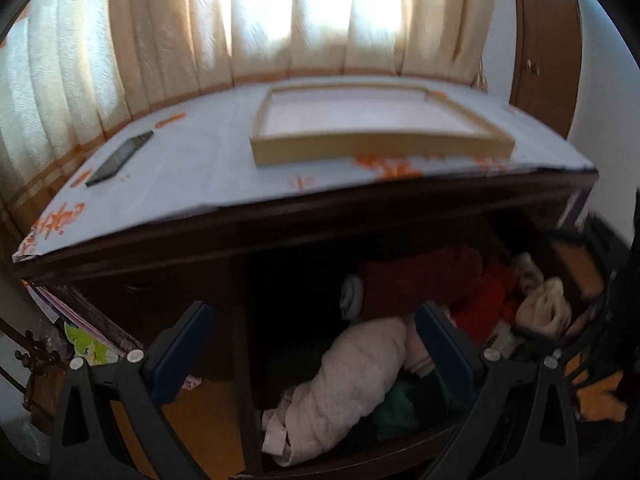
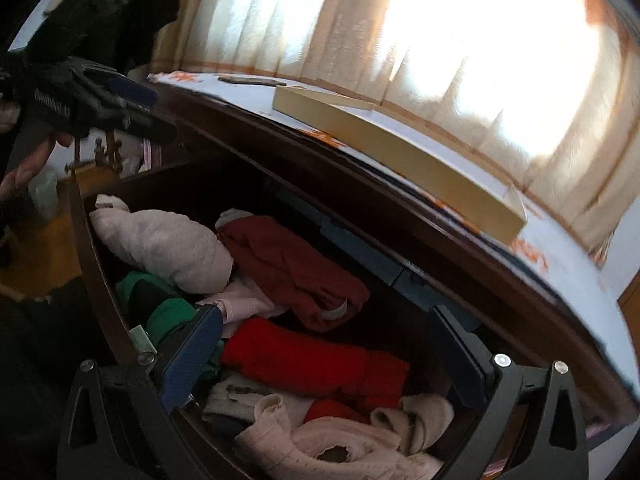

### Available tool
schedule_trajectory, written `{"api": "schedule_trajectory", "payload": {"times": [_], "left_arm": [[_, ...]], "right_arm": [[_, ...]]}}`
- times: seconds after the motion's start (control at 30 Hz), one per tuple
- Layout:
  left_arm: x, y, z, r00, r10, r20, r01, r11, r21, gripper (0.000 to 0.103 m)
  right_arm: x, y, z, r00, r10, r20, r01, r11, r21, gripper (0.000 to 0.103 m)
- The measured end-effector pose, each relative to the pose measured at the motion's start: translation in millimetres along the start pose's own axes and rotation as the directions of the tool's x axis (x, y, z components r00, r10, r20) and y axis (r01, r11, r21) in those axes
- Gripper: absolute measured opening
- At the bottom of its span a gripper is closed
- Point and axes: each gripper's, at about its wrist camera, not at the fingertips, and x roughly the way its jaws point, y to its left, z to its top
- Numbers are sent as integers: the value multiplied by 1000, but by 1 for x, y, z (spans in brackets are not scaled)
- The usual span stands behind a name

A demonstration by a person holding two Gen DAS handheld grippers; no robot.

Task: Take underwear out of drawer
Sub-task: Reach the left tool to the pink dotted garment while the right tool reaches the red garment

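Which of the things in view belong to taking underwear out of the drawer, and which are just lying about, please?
For the job:
open drawer
rolled pink garment
red garment
maroon garment
right gripper, open
left gripper, open

Lying about:
wooden tray
phone
curtain

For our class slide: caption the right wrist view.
Open right claw poised over red garment in the open drawer.

Drawer (image 2: 86,240): pulled out below the dresser top (image 1: 208,176); you hover over it
In the drawer: rolled underwear (image 2: 168,246) at your left end; folded garment (image 2: 292,264) just right of it, toward the back; another roll (image 2: 316,360) nearer you
On the top: tray (image 1: 360,148) right of the phone (image 1: 120,158); curtain (image 1: 248,12) behind
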Motion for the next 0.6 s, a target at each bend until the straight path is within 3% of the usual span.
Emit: {"api": "schedule_trajectory", "payload": {"times": [0.3,0.6], "left_arm": [[25,-10,-15,994,-42,-97,48,997,63,103],[42,-15,-27,984,-80,-156,96,991,96,103]], "right_arm": [[20,-11,23,995,90,-45,-89,996,29,102],[48,4,38,983,139,-119,-143,989,-22,102]]}}
